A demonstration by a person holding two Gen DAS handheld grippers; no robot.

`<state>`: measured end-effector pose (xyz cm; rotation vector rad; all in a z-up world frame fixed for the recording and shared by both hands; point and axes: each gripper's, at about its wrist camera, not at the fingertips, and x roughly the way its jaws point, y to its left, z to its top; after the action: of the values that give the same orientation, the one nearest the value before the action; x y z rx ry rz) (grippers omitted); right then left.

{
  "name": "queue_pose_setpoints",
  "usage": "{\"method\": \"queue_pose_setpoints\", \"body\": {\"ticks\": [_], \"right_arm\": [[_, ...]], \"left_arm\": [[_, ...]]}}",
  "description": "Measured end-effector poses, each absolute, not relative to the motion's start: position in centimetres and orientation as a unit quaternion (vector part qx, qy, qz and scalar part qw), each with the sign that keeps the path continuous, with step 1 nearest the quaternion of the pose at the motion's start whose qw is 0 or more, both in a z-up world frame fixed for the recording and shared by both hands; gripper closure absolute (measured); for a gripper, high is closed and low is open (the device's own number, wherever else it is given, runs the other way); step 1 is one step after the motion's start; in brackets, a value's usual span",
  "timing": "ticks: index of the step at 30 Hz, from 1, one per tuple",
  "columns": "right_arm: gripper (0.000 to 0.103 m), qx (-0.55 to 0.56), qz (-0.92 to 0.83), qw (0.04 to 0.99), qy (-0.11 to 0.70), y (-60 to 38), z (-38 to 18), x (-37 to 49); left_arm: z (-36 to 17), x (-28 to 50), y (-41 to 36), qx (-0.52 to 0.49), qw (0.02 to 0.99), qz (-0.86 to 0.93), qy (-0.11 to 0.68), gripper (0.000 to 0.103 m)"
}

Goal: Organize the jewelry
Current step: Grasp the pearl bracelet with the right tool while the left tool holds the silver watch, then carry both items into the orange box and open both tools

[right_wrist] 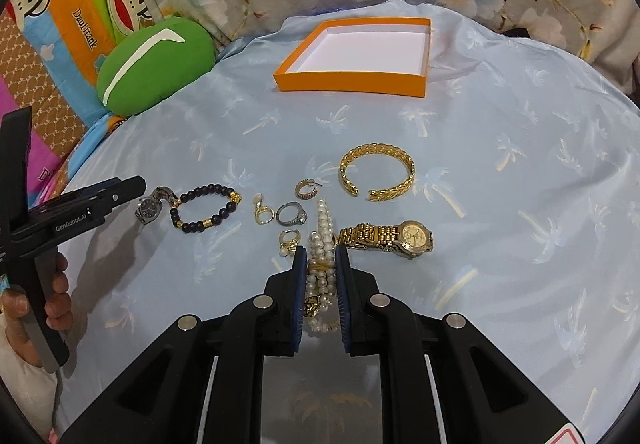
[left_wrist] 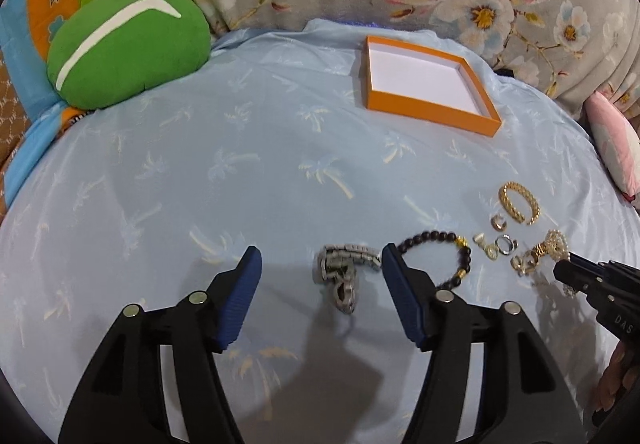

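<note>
Right gripper (right_wrist: 320, 264) clamped on pearl strand (right_wrist: 322, 240); left gripper (left_wrist: 320, 264) wide, empty.

Silver watch (left_wrist: 344, 276) lies loose on the bed between the spread left pads, untouched. Pearls sit mid-bed toward the near edge, gold watch (right_wrist: 392, 238) just beside; orange box (right_wrist: 352, 52) waits near the far edge. Pearls likely light, limp, slippery (strand will dangle and swing), so take a bunched section. For the watch, its stiff case looks safer than the floppy band.
</note>
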<state>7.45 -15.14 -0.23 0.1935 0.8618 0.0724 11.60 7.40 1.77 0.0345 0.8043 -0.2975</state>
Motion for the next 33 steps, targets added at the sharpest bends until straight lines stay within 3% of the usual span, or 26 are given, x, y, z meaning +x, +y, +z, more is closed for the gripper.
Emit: {"method": "queue_pose_setpoints", "body": {"ticks": [5,8,10,15,22,33], "right_arm": [[0.09,0.094,0.039,0.902,0.42,-14.7,-0.6,7.7],[0.09,0.095,0.04,0.902,0.419,-14.7,-0.6,7.7],[0.09,0.098,0.039,0.902,0.419,-14.8,-0.7,7.6],[0.09,0.102,0.038,0.9,0.422,-14.8,-0.9,7.7],[0.09,0.107,0.035,0.904,0.413,-15.0,-0.4,7.5],[0.09,0.104,0.041,0.919,0.378,-17.2,4.5,11.5]], "left_arm": [[0.4,12.2,6.0,0.023,0.897,-0.144,0.416,0.043],[-0.2,12.0,5.4,0.04,0.897,-0.136,0.419,0.05],[-0.2,11.7,5.3,0.049,0.897,-0.139,0.416,0.069],[-0.2,11.4,5.6,0.036,0.896,-0.151,0.416,0.093],[0.5,10.8,5.6,0.006,0.893,-0.169,0.417,0.095],[7.8,13.2,4.9,-0.012,0.916,-0.2,0.347,0.095]]}}
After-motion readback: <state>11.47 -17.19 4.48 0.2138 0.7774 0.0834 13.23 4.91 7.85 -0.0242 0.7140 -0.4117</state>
